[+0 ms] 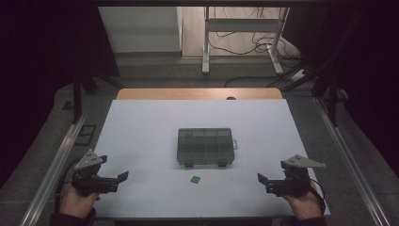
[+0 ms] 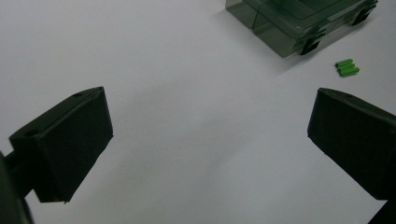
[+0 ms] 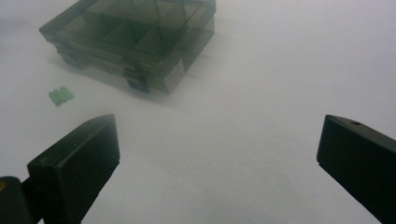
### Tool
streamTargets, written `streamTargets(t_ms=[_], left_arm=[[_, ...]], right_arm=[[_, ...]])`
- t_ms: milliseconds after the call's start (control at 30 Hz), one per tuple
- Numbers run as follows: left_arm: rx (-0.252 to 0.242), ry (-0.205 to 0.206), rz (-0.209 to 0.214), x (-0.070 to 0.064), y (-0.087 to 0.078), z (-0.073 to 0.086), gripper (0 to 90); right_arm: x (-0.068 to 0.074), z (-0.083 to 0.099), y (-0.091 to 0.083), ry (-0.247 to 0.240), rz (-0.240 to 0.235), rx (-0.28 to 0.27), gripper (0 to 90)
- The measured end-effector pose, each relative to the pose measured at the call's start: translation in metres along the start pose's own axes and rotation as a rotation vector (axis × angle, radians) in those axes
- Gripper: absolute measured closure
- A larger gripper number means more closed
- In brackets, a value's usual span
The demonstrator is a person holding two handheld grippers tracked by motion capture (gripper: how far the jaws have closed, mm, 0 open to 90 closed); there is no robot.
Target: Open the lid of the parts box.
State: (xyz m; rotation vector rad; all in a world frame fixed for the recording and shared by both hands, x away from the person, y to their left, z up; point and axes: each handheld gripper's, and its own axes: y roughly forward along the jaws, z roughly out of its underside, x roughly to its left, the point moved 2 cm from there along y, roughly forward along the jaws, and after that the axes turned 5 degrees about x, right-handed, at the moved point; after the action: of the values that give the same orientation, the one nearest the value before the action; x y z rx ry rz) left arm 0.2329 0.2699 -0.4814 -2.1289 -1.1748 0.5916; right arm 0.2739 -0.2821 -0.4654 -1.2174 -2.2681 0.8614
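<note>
A smoky clear compartment box (image 1: 205,147) with its lid down and two front latches sits mid-table; the left gripper view has its corner (image 2: 299,21) at top right, and the right gripper view has it (image 3: 135,35) at upper left. A small green ridged piece (image 1: 195,179) lies on the white sheet just in front of the box, and it appears as the green piece (image 2: 347,68) and the green piece (image 3: 60,96) in the gripper views. My left gripper (image 1: 123,178) rests at the near left, open and empty. My right gripper (image 1: 261,181) rests at the near right, open and empty.
The white sheet (image 1: 141,136) covers a wooden table whose far edge (image 1: 197,93) shows bare. Metal rails (image 1: 61,155) run along both sides. A white desk frame (image 1: 242,37) with floor cables stands beyond the table.
</note>
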Motion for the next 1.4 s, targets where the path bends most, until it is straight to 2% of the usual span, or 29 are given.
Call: streamTargets(t_ms=[233,400,533,933,1400], left_arm=[[0.012,0.007,0.005,0.0,0.0,0.001,1.5],[0.002,-0.017,0.015,0.001,0.0,0.001,1.7],[0.004,-0.021,0.019,0.002,0.0,0.001,1.6],[0.015,-0.003,0.035,0.001,0.002,-0.001,1.3],[0.028,-0.021,0.101,-0.003,0.007,-0.011,0.6]], right_arm=[[0.005,-0.002,0.004,-0.044,-0.001,0.036,0.0],[0.004,-0.002,0.005,-0.03,-0.012,0.04,0.0],[0.004,-0.002,0.006,-0.039,-0.016,0.044,0.0],[0.006,-0.003,0.008,-0.051,-0.024,0.054,0.0],[0.012,-0.011,0.015,-0.076,-0.055,0.045,0.0]])
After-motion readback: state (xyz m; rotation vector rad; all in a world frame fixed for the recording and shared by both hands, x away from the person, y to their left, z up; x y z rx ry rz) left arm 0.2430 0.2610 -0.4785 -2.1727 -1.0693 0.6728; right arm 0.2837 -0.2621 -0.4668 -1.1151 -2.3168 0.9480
